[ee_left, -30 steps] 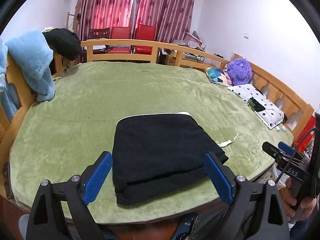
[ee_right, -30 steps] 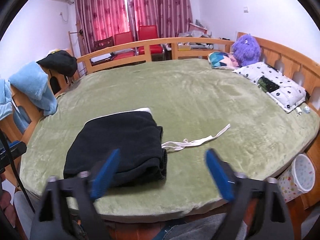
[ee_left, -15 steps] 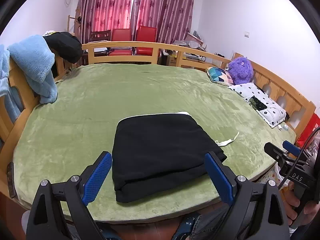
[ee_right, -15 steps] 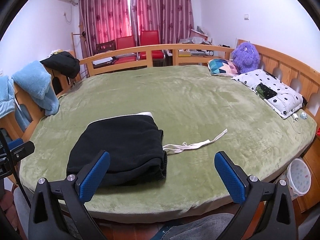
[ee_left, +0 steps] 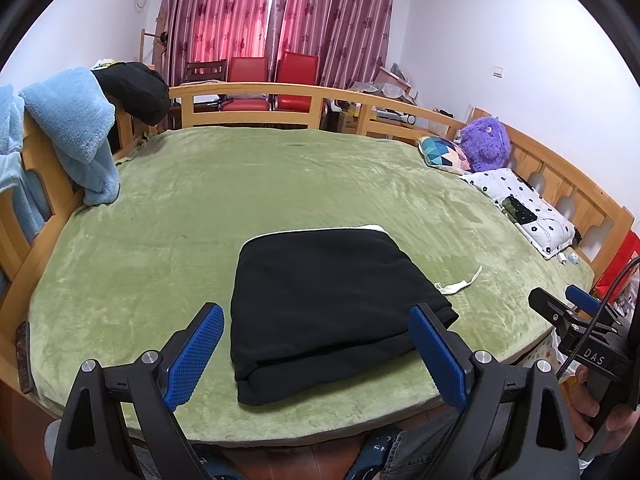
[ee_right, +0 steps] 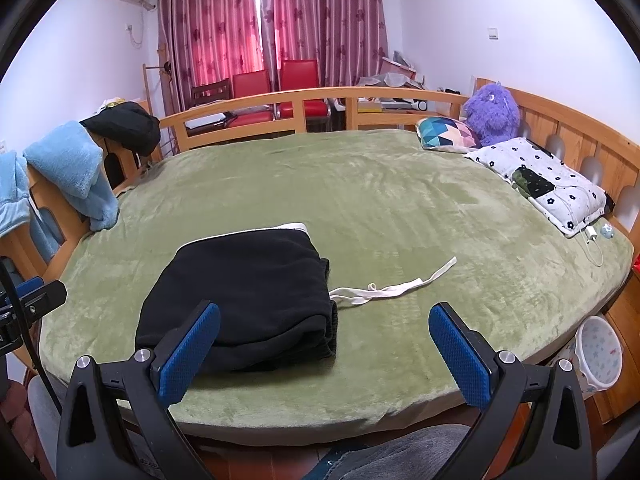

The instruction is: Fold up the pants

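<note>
The pants (ee_left: pixel 332 304) are a thick, matt black fleece-like cloth, soft and napped, with a flat off-white woven drawstring (ee_right: pixel 384 290) trailing out at 3 o'clock of them. The blanket (ee_left: pixel 248 200) under them is a plush green pile with a faint sheen where the nap lies differently. At 10 o'clock a fluffy pale-blue towel (ee_left: pixel 76 128) hangs on the smooth, varnished wooden bed rail (ee_left: pixel 256 92). Toward 2 o'clock sit a shaggy purple plush toy (ee_right: pixel 494 114) and a printed cotton pillow (ee_right: pixel 540 180). The left tongs (ee_left: pixel 316 344) and right tongs (ee_right: pixel 324 350) are matt black plastic with blue rubbery, fine-dimpled pads (ee_left: pixel 198 350) and shiny metal screws (ee_left: pixel 149 357).
</note>
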A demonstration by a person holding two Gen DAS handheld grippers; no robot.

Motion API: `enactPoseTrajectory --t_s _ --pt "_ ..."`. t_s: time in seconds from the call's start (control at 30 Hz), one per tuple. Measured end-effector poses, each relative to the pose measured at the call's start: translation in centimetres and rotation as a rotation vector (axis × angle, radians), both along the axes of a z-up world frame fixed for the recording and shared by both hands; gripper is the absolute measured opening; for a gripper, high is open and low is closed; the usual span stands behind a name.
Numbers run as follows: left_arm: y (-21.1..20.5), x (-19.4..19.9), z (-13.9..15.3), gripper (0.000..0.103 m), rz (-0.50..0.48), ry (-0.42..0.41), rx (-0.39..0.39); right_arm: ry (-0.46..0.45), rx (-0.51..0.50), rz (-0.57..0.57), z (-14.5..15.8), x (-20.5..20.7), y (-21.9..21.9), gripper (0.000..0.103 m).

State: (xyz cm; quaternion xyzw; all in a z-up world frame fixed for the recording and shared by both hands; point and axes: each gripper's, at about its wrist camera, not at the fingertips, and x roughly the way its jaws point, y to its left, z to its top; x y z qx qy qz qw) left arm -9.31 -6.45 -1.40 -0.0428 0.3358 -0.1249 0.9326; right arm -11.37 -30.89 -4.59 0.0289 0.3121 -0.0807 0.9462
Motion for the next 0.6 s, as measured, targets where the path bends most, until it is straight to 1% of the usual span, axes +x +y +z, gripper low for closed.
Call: enactPoseTrajectory --t_s 0.6 --pt "0.13 0.12 -0.02 0.094 0.0 0.005 -0.001 0.005 -0.001 0.001 0.05 0.43 0.05 0.102"
